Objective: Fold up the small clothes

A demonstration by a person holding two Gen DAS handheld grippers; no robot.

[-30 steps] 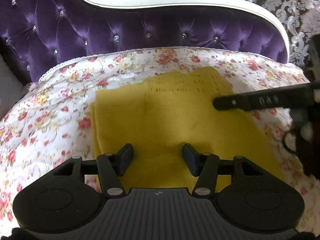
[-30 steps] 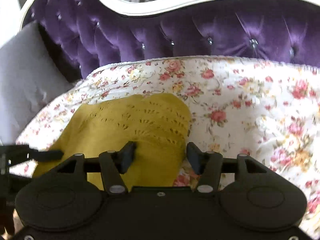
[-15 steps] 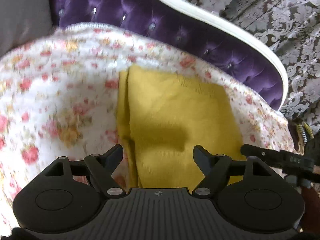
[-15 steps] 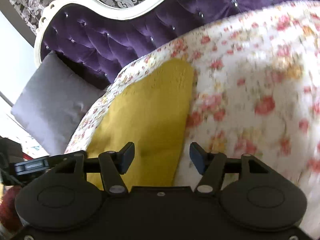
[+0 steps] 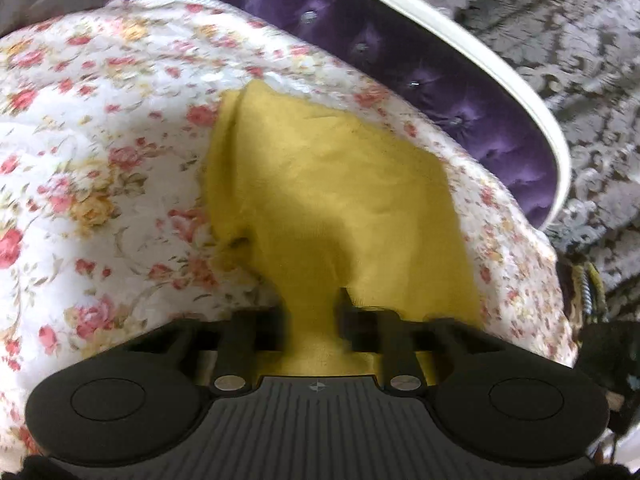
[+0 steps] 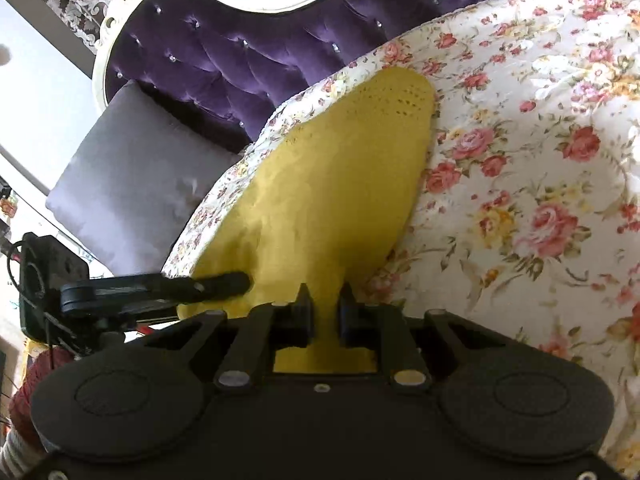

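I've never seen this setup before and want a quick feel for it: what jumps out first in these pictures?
A mustard-yellow knitted garment lies on a bedspread printed with roses. Both claws are closing on its near edge, the left claw and the right claw each with yellow cloth bunched between its jaws. Behind the bed rises a purple tufted headboard with a white frame, a grey cushion leaning against it.

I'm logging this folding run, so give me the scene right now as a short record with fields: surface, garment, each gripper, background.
surface: floral quilt
garment: yellow knit garment, lying on the quilt
left gripper: jaws closing, near edge of the garment between them
right gripper: jaws closing, near edge of the garment between them
background: purple tufted headboard, grey cushion
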